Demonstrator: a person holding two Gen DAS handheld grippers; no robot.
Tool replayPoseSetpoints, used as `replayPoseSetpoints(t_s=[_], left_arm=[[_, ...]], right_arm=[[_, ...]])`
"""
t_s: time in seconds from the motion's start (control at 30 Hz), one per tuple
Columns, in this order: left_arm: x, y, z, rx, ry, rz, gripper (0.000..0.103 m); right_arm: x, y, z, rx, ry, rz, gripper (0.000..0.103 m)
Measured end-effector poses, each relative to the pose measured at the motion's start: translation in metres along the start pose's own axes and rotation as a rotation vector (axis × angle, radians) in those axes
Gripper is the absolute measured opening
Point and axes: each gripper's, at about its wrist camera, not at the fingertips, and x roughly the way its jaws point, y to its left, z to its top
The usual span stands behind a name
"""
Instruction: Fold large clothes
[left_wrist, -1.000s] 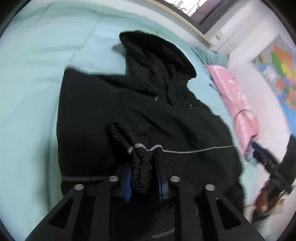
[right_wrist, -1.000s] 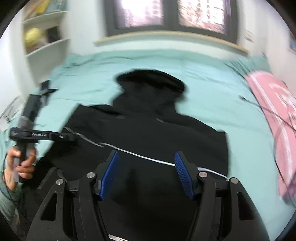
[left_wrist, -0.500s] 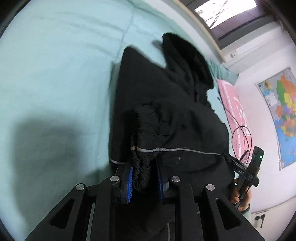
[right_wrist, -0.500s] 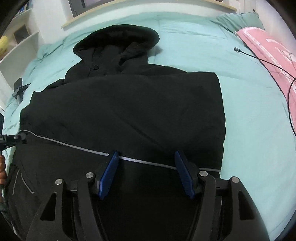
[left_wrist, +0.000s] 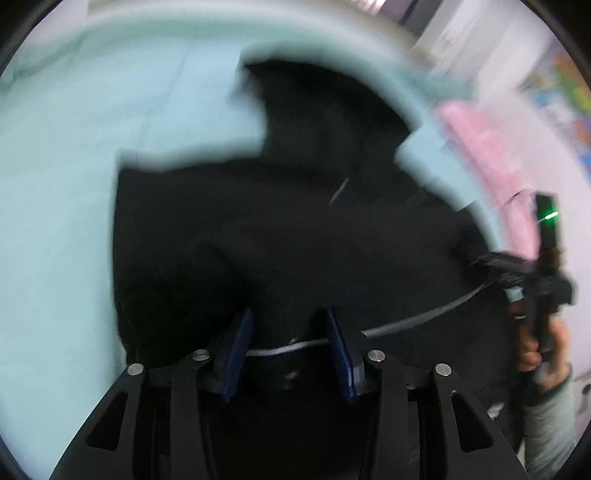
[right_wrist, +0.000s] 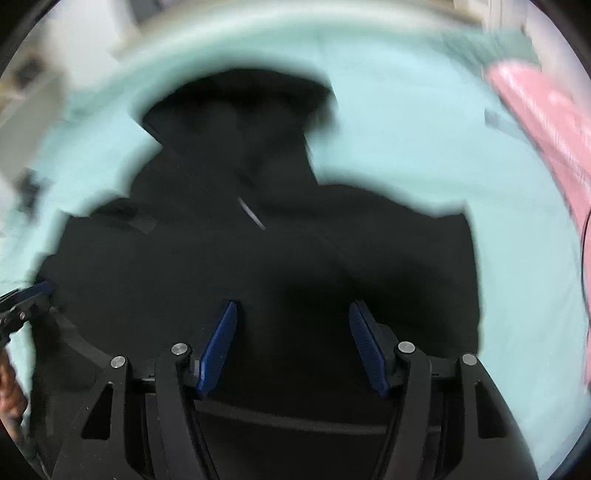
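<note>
On pale mint bedsheet (right_wrist: 424, 155), pink pillow (right_wrist: 546, 122) at right | black hooded jacket (right_wrist: 258, 258) flat, hood pointing away | left gripper (left_wrist: 288, 343), right gripper (right_wrist: 293, 339): fingers parted, gripping nothing.

- Both my views are smeared with motion blur; the jacket (left_wrist: 295, 229) edges streak against the bed (left_wrist: 55, 184).
- My tongs' own frames stay sharp at the bottom.
- Light is soft, even daylight; the bed reads bright, the jacket a near-featureless black.
- Fisheye bends the edges; corners go dark.
</note>
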Motion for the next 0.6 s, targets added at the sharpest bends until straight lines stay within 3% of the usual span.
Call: replayPoseSetpoints(t_s=[0.13,0.33,0.4,0.43,0.47,0.53,0.6], left_arm=[[-0.017,-0.003,0.001,0.011,-0.051,-0.002,0.035],[-0.076,-0.016,-0.017,0.115,-0.197,-0.134,0.038],[-0.064,-0.010,-0.018,0.101,-0.161,-0.115,0.042],[-0.039,-0.001,-0.017,0.071,-0.077,-0.029,0.041],[-0.016,0.009,-0.015,0.035,-0.011,-0.023,0.035],[-0.006,0.020,-0.014,-0.009,-0.008,-0.070,0.035],[-0.025,0.012,-0.010,0.026,-0.038,-0.074,0.035]], right_arm=[[-0.007,-0.011,-0.003,0.012,-0.017,0.049,0.064],[-0.084,-0.018,-0.047,-0.110,-0.130,0.109,0.065],[-0.086,-0.022,-0.062,-0.138,-0.119,0.061,0.066],[-0.077,-0.025,-0.071,-0.147,-0.089,0.016,0.065],[-0.064,-0.031,-0.078,-0.150,-0.060,-0.008,0.065],[-0.047,-0.037,-0.077,-0.129,-0.054,0.019,0.066],[-0.054,-0.035,-0.076,-0.130,-0.049,0.010,0.067]])
